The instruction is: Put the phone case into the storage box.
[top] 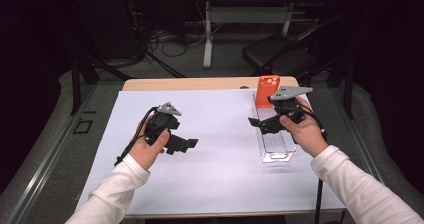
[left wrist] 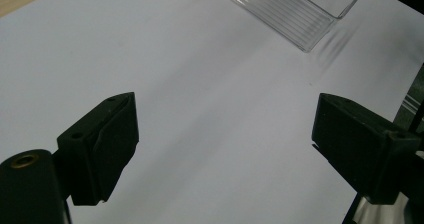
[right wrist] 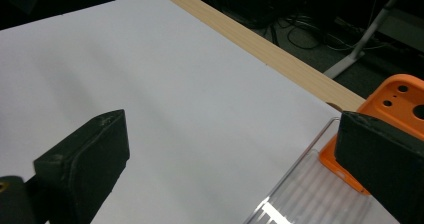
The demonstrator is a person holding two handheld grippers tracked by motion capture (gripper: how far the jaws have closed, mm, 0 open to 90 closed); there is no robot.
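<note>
1. High view first: a person in white sleeves is holding a two-jaw gripper in each hand over a table [top: 210, 84] covered by a white sheet [top: 215, 154].
2. Left gripper [top: 187, 144] is sitting over the left-middle of the sheet, jaws pointing toward the right side. In the left gripper view [left wrist: 225, 144] its jaws are standing spread wide with nothing but bare sheet between them, so it's not pinching anything.
3. Right gripper [top: 256, 124] is hanging over the near-left edge of the clear plastic tray [top: 277, 151], which is lying lengthwise on the right side of the sheet.
4. Right gripper view [right wrist: 230, 164]: jaws are spread wide here too, nothing clamped. One jaw is hovering over plain sheet, the other is sitting in front of the tray's far end.
5. Orange phone case [top: 267, 90] is leaning up at the far end of the tray, camera cutouts toward the top. The right gripper view is showing it [right wrist: 395, 104] just behind the right-hand jaw, touching the tray end, with the tray [right wrist: 310, 194] running toward the camera.
6. Both grippers are well apart from each other.
</note>
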